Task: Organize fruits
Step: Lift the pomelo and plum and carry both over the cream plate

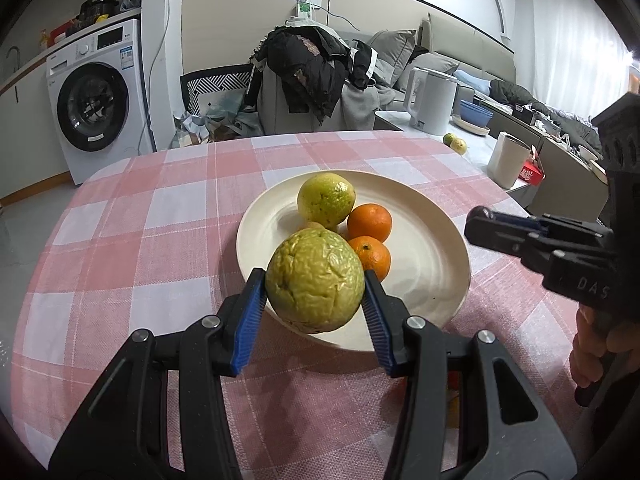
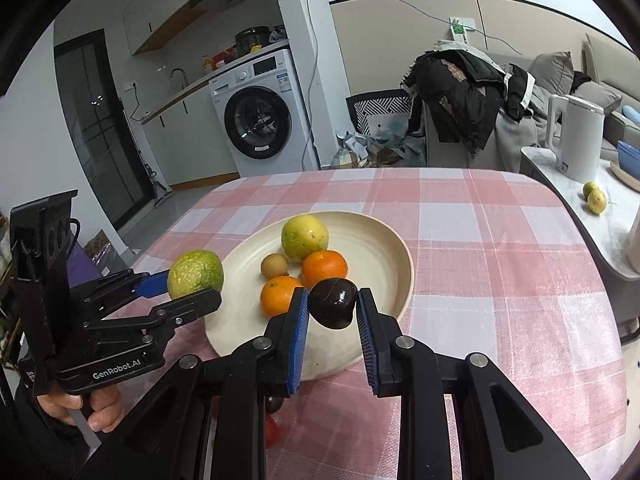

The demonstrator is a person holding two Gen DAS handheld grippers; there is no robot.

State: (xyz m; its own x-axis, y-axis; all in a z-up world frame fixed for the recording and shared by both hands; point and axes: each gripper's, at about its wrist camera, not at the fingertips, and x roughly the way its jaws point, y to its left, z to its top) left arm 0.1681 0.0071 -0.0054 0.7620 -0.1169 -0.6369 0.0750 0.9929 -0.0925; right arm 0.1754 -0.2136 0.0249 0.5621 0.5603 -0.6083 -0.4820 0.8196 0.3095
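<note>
My left gripper (image 1: 315, 282) is shut on a wrinkled yellow-green fruit (image 1: 315, 280), held just above the near rim of a cream plate (image 1: 432, 232). From the right wrist view that fruit (image 2: 195, 273) hangs at the plate's left edge (image 2: 384, 240). My right gripper (image 2: 334, 306) is shut on a glossy dark fruit (image 2: 334, 304) over the plate's near side. On the plate lie a smooth yellow-green fruit (image 2: 305, 238), two oranges (image 2: 324, 267) (image 2: 279, 295) and a small brown fruit (image 2: 274, 266).
The plate sits on a pink checked tablecloth (image 1: 160, 240). A side counter on the right carries a white kettle (image 1: 432, 100), a pale cup (image 1: 508, 160) and two small fruits (image 1: 456, 142). A chair piled with dark clothes (image 1: 312, 68) stands behind the table.
</note>
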